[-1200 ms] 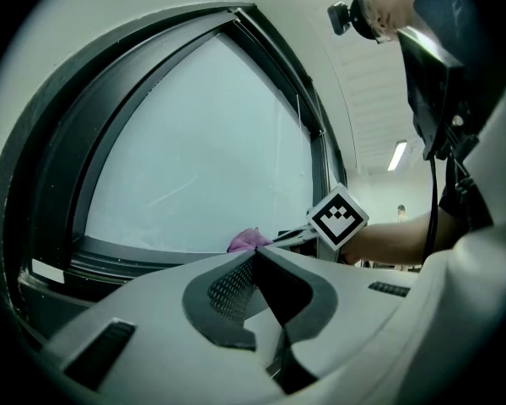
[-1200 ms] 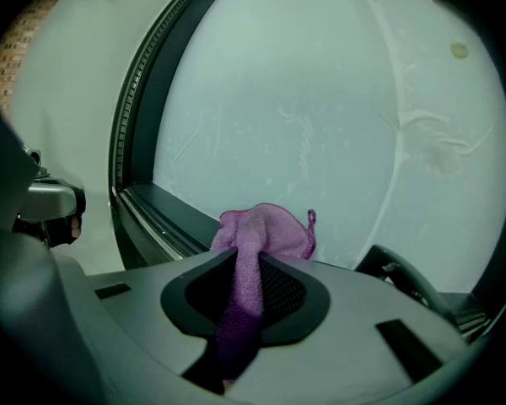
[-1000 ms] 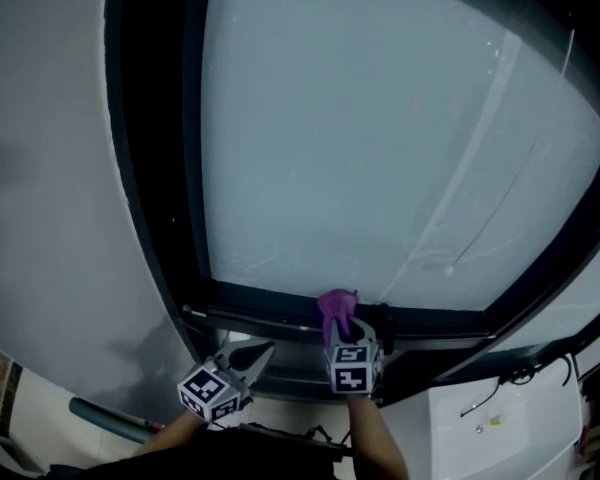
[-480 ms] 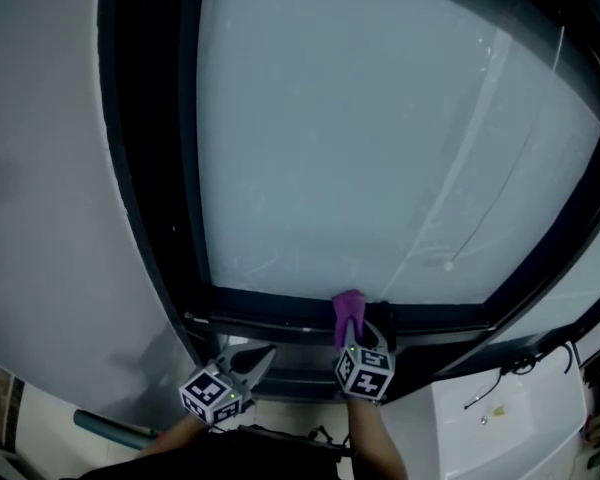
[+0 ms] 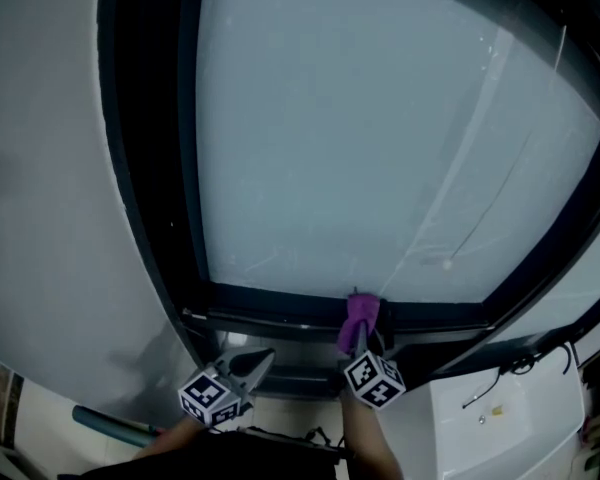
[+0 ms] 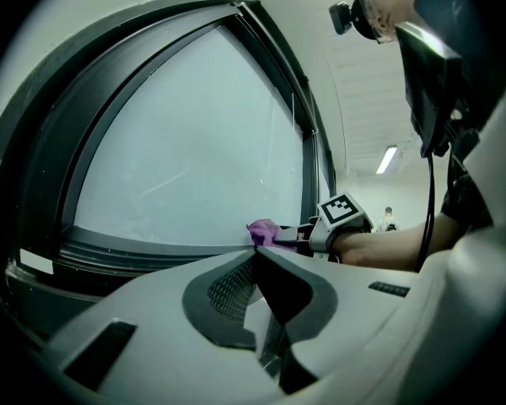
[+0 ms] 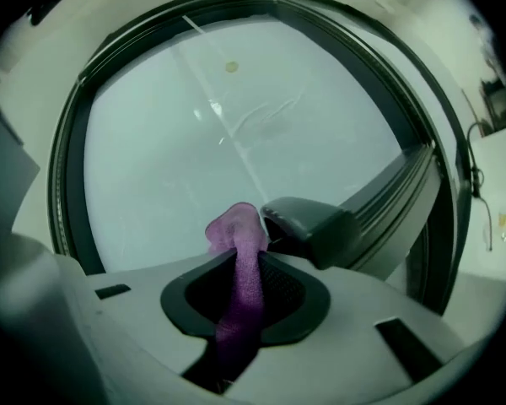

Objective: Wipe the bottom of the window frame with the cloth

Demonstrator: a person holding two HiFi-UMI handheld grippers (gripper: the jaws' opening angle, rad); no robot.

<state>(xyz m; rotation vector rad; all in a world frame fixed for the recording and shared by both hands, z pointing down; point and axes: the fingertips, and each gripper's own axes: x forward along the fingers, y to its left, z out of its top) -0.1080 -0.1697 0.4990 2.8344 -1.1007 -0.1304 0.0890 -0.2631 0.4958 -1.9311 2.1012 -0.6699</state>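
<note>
Cloth point(image 5: 358, 316) clamped in right hand-held gripper point(image 5: 361, 339), at window frame point(image 5: 270, 304) bottom; left hand-held gripper point(image 5: 259, 357) closed, empty.

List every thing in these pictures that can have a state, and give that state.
cloth: bunched, pinched between the right gripper's fingers, its free end at the bottom rail of the window frame.
right gripper: shut on the cloth.
left gripper: shut, holding nothing, short of the frame.
window pane: hazy, with faint streaks.
</note>
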